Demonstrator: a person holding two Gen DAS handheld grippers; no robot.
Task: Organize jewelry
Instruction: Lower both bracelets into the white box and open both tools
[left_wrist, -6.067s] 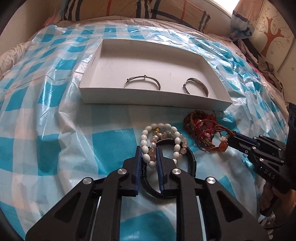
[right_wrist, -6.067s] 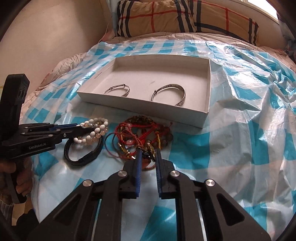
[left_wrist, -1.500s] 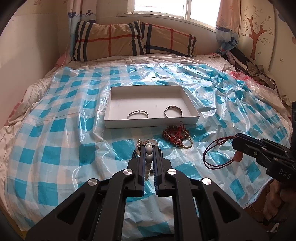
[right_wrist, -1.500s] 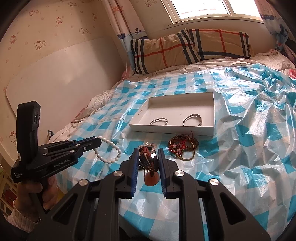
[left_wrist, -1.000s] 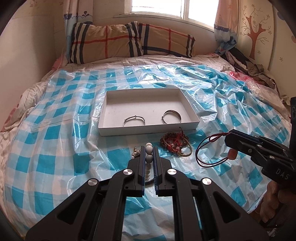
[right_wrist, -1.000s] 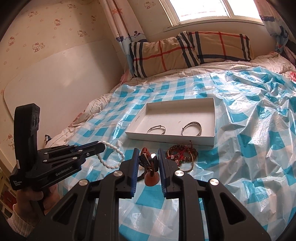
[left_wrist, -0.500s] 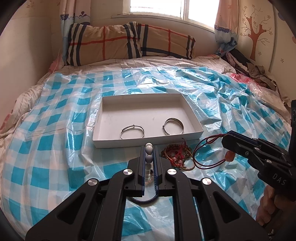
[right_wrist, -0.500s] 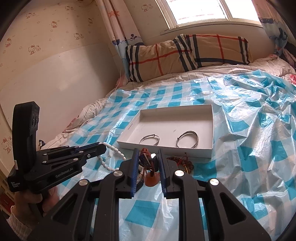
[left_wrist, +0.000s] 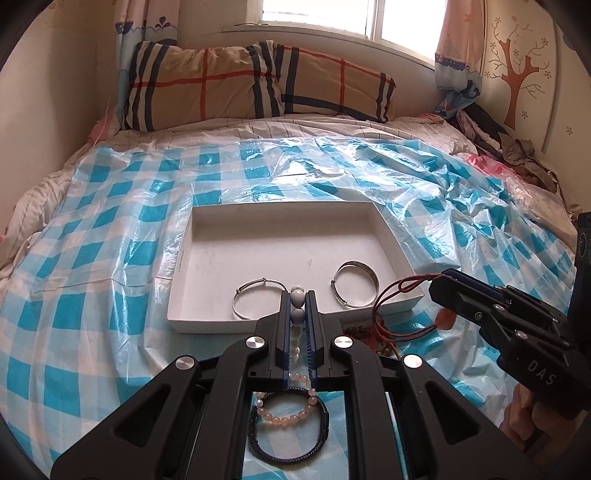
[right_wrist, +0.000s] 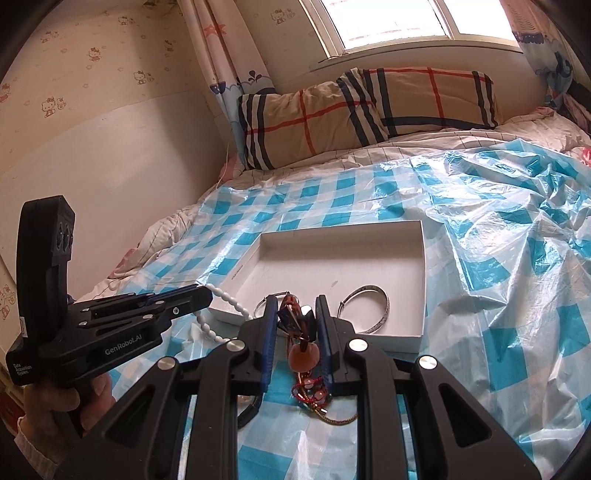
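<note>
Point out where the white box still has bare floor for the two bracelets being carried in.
The white box is bare across its far half and left side. Its near edge is crowded: thin silver bangle and wide silver bangle lie there. Outside, the near wall borders leftover bracelets.
</note>
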